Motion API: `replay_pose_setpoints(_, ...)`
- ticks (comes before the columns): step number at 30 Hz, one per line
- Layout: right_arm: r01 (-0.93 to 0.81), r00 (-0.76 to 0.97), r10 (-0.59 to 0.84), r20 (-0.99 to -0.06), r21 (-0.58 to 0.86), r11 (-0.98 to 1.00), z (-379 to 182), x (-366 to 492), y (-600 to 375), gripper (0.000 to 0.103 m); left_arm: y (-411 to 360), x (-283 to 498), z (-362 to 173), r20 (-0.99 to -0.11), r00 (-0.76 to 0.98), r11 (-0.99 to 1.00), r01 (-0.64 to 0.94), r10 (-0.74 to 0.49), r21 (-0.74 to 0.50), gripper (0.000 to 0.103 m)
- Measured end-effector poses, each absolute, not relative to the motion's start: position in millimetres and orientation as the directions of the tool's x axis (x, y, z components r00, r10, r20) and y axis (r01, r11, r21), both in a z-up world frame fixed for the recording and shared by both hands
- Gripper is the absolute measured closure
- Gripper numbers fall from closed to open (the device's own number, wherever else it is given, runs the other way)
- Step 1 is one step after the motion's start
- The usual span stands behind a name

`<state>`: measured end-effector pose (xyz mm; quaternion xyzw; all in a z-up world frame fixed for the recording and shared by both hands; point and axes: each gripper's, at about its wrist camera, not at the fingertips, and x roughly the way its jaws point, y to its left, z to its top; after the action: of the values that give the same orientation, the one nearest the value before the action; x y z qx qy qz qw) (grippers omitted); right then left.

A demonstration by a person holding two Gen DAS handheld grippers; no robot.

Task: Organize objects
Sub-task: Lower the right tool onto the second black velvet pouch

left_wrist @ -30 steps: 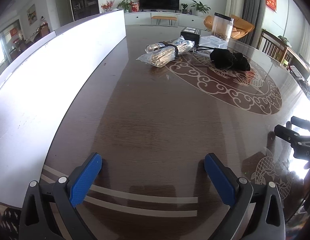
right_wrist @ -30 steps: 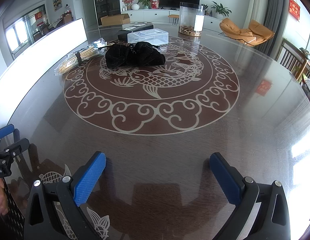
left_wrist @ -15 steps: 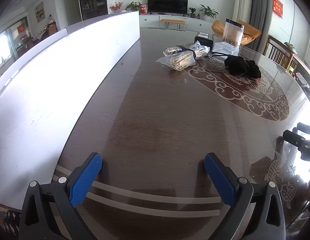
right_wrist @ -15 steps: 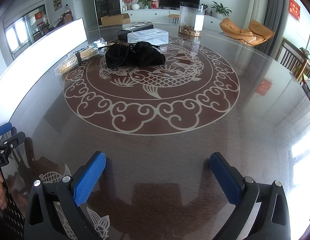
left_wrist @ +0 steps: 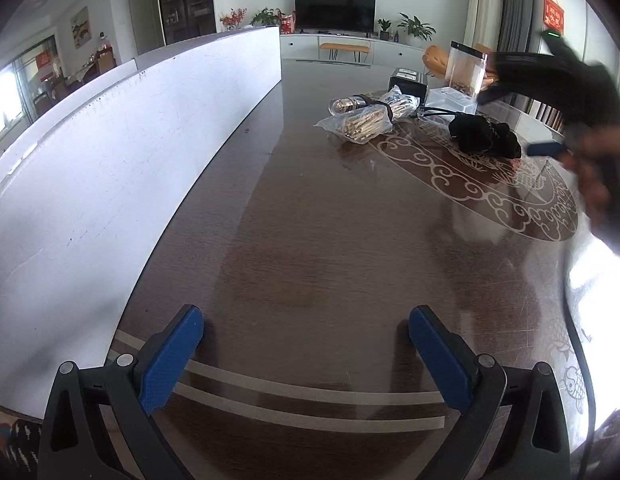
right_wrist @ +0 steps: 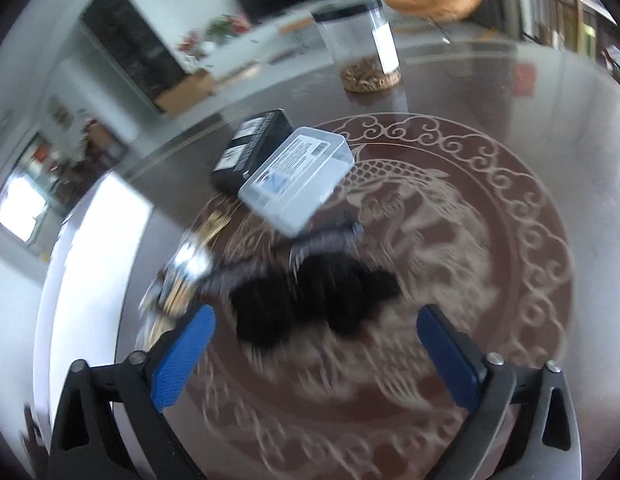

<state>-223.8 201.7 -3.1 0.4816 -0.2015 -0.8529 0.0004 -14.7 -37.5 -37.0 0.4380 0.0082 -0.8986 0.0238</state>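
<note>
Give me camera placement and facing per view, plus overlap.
Left wrist: on the left tool, angled down across the table by the white board; shows its own open fingers and the blurred right tool.
Right wrist: on the right tool, tilted, aimed at the black cloth; own open fingers only.
Shared: cloth, clear box, jar.

A dark, glossy tabletop (left_wrist: 310, 216) carries a pale round emblem of scrollwork and a fish on its right half, and two light stripes cross its near edge. A white panel (left_wrist: 110, 152) runs along its left side. At the far end lie clear bags of pale sticks (left_wrist: 365, 120), a black cloth bundle (left_wrist: 483, 136) just right of them, and behind these a black box (right_wrist: 254, 148), a clear lidded box (right_wrist: 298, 176) and a tall clear jar (right_wrist: 361, 52).
</note>
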Motion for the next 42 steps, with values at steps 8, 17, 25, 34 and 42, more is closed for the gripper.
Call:
replay_pose_setpoints(8, -0.142, -0.524, -0.029, -0.851, 0.121, -0.983, -25, -250, 161, 0.034, -38, -15, -37, -0.788, -0.614, -0.999, 0.051, -0.035, 0.005, 0.000)
replay_pose_setpoints(17, 0.184, -0.557, -0.091, -0.826, -0.016, -0.983, -31, -166, 175, 0.035, -37, -19, -38, -0.786, -0.617, -0.998, 0.061, -0.042, 0.006, 0.000)
replay_pose_setpoints(25, 0.163, -0.573, -0.107, -0.812, 0.015, -0.987, -29, -163, 184, 0.014, -37, -16, -38, -0.779, -0.625, -0.998, 0.059, -0.042, 0.007, 0.000)
replay_pose_setpoints(34, 0.144, -0.564, -0.076, -0.822, -0.008, -0.990, -38, -175, 173, 0.000, -38, -15, -38, -0.781, -0.623, -0.999, 0.053, -0.038, 0.007, 0.000)
replay_pose_setpoints(42, 0.138, -0.568, -0.073, -0.820, -0.008, -0.990, -39, -176, 174, 0.000, -37, -15, -39, -0.784, -0.620, -0.999, 0.053, -0.039, 0.007, 0.000)
